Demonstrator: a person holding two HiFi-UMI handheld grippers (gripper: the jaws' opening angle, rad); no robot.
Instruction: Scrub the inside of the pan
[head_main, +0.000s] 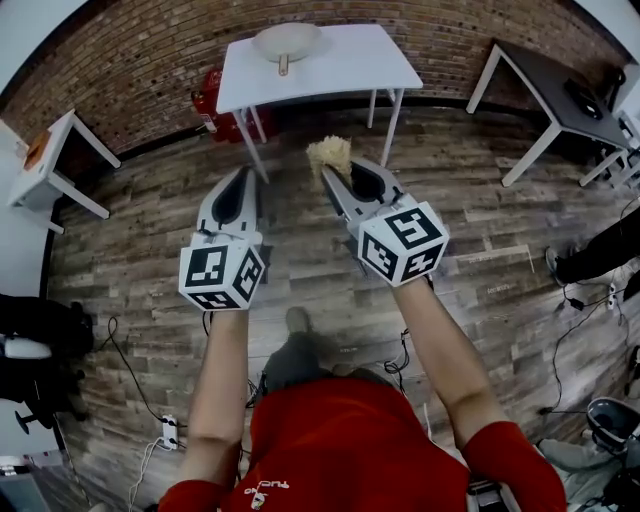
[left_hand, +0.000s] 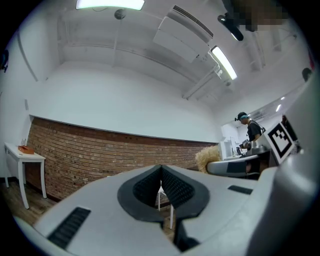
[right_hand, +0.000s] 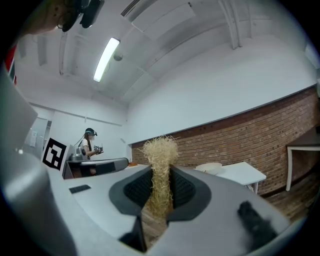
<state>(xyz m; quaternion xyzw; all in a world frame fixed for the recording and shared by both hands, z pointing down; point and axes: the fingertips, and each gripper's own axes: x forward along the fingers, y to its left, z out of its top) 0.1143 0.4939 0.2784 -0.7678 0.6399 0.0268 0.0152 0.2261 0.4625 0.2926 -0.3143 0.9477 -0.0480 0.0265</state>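
Note:
A pale pan (head_main: 287, 42) with a short handle lies on the white table (head_main: 350, 60) at the far end of the head view; it also shows in the right gripper view as the pan (right_hand: 210, 167). My right gripper (head_main: 330, 172) is shut on a straw-coloured scrubber (head_main: 329, 154), whose tuft (right_hand: 160, 165) sticks up between the jaws. My left gripper (head_main: 243, 178) is shut with nothing in it, its jaws meeting tip to tip (left_hand: 160, 189). Both grippers hang in the air over the wooden floor, well short of the table.
A small white side table (head_main: 45, 165) stands at the left, a dark table (head_main: 560, 95) at the right. A red object (head_main: 210, 100) sits by the brick wall. Cables (head_main: 140, 400) lie on the floor. Another person (left_hand: 250, 132) stands far off.

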